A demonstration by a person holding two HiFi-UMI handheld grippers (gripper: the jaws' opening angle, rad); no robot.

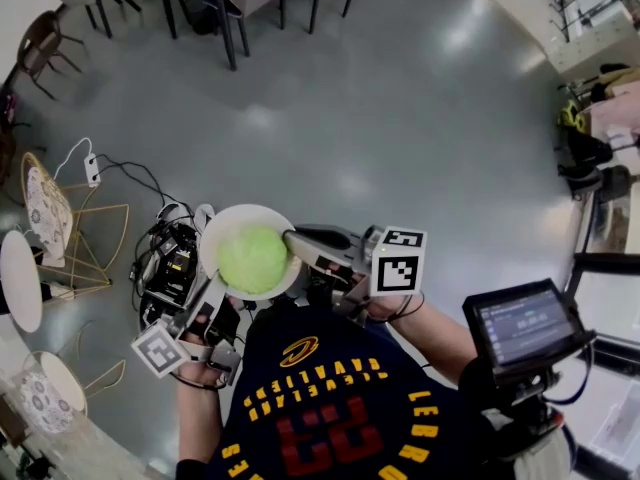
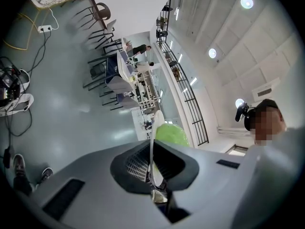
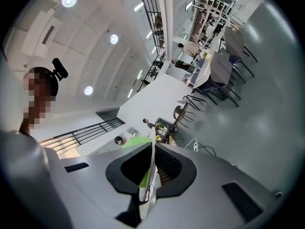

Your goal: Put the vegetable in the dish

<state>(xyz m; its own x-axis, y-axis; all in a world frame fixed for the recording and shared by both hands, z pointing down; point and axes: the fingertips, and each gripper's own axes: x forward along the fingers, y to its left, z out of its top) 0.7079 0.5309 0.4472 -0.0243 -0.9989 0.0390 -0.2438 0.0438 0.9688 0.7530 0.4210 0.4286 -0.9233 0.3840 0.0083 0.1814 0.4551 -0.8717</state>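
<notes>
A round light-green vegetable (image 1: 252,258) lies in a white dish (image 1: 214,230) held in the air in front of the person's chest. My left gripper (image 1: 222,292) is shut on the dish's near-left rim, and my right gripper (image 1: 296,244) is shut on its right rim. In the left gripper view the dish (image 2: 154,136) runs edge-on between the jaws of that gripper (image 2: 154,165), with the vegetable (image 2: 171,133) bulging to its right. The right gripper view shows the dish (image 3: 151,160) edge-on in that gripper (image 3: 149,170), the vegetable (image 3: 136,141) showing on the left.
Grey floor lies below. A black equipment box (image 1: 176,268) with cables and a power strip (image 1: 92,170) sits left of the dish. A gold wire chair (image 1: 72,238) and round white tables (image 1: 20,280) stand at far left, dark tables and chairs (image 1: 225,3) at the top, a screen device (image 1: 522,325) at right.
</notes>
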